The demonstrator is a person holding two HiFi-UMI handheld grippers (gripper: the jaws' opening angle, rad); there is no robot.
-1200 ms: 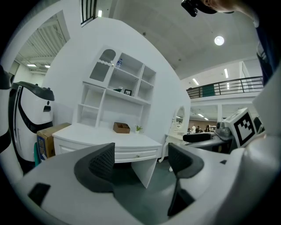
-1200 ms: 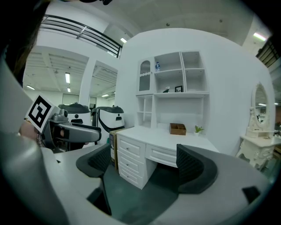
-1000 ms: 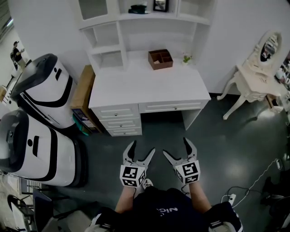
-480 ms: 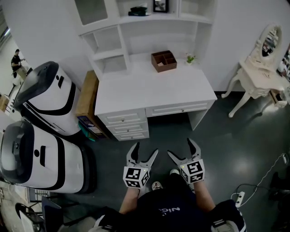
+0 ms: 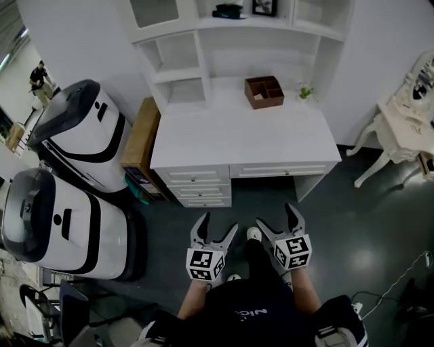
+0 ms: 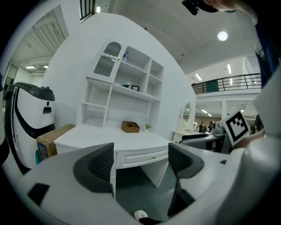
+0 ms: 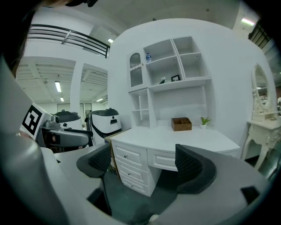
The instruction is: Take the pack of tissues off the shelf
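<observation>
The left gripper [image 5: 218, 226] is open wide, and there is nothing between its jaws. The right gripper [image 5: 277, 217] is open wide too, with nothing in it. Both are held low in front of the person, side by side, and point at a white desk [image 5: 237, 139]. A shoe [image 5: 254, 234] shows between them.

Dark floor [image 5: 352, 223] lies between the grippers and the desk, so there is open room there. The desk front has drawers [image 5: 196, 190] on its left side and a gap for legs on its right.

A brown wooden box [image 5: 264, 91] stands at the back of the desk top. Walls inside split it into parts. What is in them is too small to see. A little green plant [image 5: 304, 91] stands just beside it.

A white shelf unit [image 5: 178, 57] rises at the back of the desk, with open cubbies. The pack of tissues [image 5: 228, 11] lies on the high shelf, well apart from both grippers. It looks dark and flat, and its long side runs along the shelf. A small picture frame [image 5: 264, 7] stands just beside it.

A cardboard box [image 5: 141, 135] leans on the desk's left side. Two big white and black machines [image 5: 74, 135] stand past that. A white dressing table [image 5: 407, 129] stands off to the right.
</observation>
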